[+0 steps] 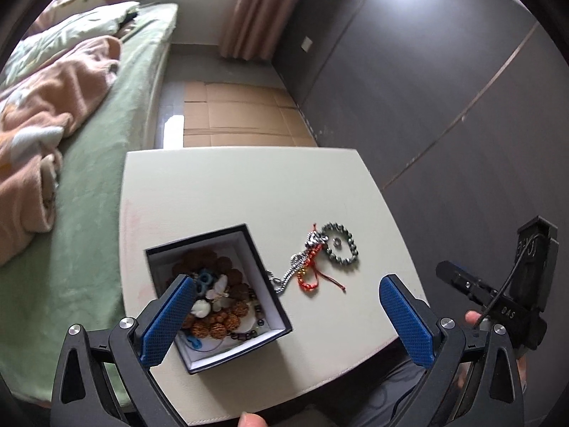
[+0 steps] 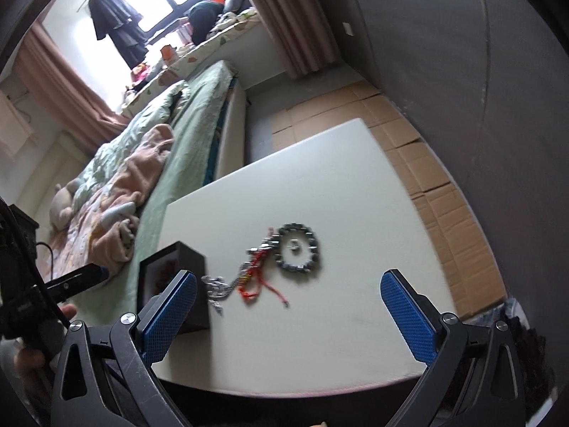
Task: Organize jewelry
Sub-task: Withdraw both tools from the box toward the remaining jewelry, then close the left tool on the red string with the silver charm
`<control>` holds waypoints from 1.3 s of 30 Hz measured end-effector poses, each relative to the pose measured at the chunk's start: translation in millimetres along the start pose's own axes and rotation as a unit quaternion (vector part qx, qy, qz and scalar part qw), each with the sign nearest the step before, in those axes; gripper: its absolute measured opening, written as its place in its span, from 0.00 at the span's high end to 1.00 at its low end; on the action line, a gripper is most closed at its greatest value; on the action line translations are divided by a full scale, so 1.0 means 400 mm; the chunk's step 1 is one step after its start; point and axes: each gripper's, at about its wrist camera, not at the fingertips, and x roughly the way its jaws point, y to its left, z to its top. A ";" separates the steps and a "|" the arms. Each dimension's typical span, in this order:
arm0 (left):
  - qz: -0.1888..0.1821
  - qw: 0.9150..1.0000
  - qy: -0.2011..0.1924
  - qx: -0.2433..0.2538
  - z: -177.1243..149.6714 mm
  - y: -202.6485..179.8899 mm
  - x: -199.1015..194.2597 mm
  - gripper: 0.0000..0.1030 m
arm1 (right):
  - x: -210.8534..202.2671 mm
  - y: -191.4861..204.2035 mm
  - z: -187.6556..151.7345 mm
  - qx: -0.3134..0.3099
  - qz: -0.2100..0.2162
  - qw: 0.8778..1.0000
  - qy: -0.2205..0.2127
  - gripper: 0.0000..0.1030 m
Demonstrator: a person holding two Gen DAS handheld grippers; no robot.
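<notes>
Both your tools, left tool (image 1: 284,315) and right tool (image 2: 288,315), gape empty; box (image 1: 265,286) part-filled, while chain (image 1: 290,272), red cord (image 1: 313,270) and bead bracelet (image 1: 350,249) lie ahead on the desk (image 1: 249,185).

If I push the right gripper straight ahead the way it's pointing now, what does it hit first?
Probably the bare white table. The right gripper stands open and empty, aimed just near of the red cord bracelet and grey bead bracelet. Depth is unclear, so it might clip the cord.

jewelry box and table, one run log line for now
jewelry box: open, partly filled | silver chain: draped over box edge | bead bracelet: on table
</notes>
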 end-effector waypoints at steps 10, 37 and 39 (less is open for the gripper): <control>0.034 0.990 0.041 0.132 -0.005 -0.117 0.119 0.21 | 0.020 -0.058 -0.032 -0.010 -0.020 1.000 -0.010 0.02; 0.102 0.968 0.148 0.175 0.019 -0.185 0.430 0.86 | 0.077 -0.180 -0.034 0.078 0.023 0.997 -0.012 0.29; 0.106 0.968 0.148 0.175 0.022 -0.186 0.437 0.86 | 0.080 -0.184 -0.035 0.083 0.027 0.996 -0.012 0.29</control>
